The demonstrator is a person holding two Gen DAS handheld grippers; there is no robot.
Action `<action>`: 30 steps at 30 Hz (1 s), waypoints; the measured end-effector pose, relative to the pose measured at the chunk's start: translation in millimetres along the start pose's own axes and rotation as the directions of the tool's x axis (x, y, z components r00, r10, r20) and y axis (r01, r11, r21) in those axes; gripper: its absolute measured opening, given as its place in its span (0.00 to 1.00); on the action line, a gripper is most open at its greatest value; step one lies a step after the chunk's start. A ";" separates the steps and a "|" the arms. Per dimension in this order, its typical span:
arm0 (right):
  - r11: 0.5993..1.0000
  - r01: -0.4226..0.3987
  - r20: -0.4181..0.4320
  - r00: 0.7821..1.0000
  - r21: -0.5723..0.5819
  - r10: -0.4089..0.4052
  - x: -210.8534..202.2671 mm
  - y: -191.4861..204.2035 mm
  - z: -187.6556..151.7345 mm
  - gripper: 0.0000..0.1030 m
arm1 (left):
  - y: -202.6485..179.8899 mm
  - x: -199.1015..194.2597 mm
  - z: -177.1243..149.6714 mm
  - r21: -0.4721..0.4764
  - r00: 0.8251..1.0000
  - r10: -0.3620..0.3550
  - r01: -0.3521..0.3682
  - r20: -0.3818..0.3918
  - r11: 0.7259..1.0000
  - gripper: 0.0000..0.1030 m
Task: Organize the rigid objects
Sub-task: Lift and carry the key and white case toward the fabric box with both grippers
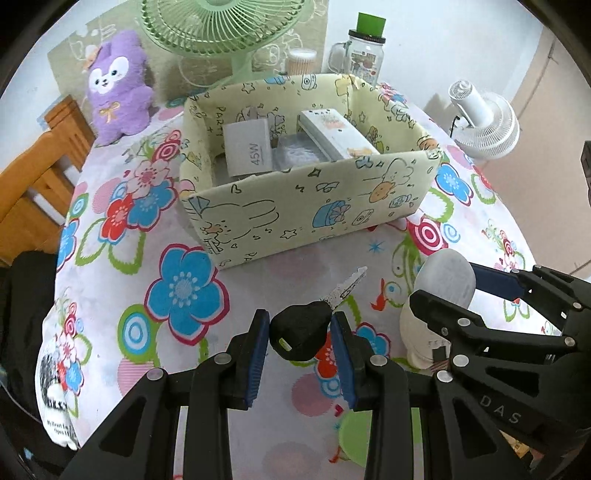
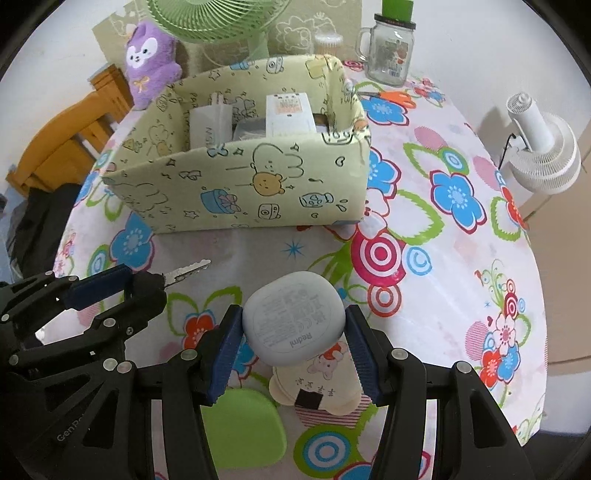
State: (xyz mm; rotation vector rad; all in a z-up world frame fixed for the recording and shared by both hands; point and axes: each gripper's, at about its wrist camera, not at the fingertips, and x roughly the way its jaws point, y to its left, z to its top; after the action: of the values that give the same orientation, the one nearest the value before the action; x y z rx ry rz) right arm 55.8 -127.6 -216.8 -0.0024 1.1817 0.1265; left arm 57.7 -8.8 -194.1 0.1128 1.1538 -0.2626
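Left gripper (image 1: 300,334): sitting at the lower centre of the frame, its blue-padded fingers (image 1: 257,354) pressing on either side of the key's black head.
Key (image 1: 314,317): being held above the floral tablecloth (image 1: 110,280), its silver blade pointing toward the upper right.
Right gripper (image 1: 487,306): reaching in from the lower right of the frame, its black finger lying across a grey earbud case (image 1: 447,277).
Storage box (image 1: 303,206): standing in the centre of the frame, holding a white box marked 45W (image 1: 248,147) and a long white box (image 1: 334,131).
Background: a purple plush toy (image 1: 118,88) sitting at the upper left, a green fan (image 1: 218,29) standing at the top, a glass jar (image 1: 364,55) and a white fan (image 1: 484,122) standing at the upper right.
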 end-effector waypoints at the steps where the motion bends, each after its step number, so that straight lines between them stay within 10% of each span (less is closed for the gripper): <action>1: 1.000 -0.003 0.003 1.000 -0.004 0.003 -1.7 -1.9 1.0 0.57 | -2.6 -1.6 0.4 -0.004 1.000 0.004 -0.004 0.001 1.000 0.33; 30: 0.987 -0.082 0.101 0.990 -0.138 0.097 -77.6 -31.6 39.1 0.57 | -44.4 -78.1 29.3 -0.171 0.983 0.154 -0.136 0.096 0.976 0.31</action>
State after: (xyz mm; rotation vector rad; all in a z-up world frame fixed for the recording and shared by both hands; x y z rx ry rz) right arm 66.1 -163.8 -132.4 -0.0599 1.0637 0.2821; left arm 42.5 -46.6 -108.9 0.0368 1.0484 -0.0428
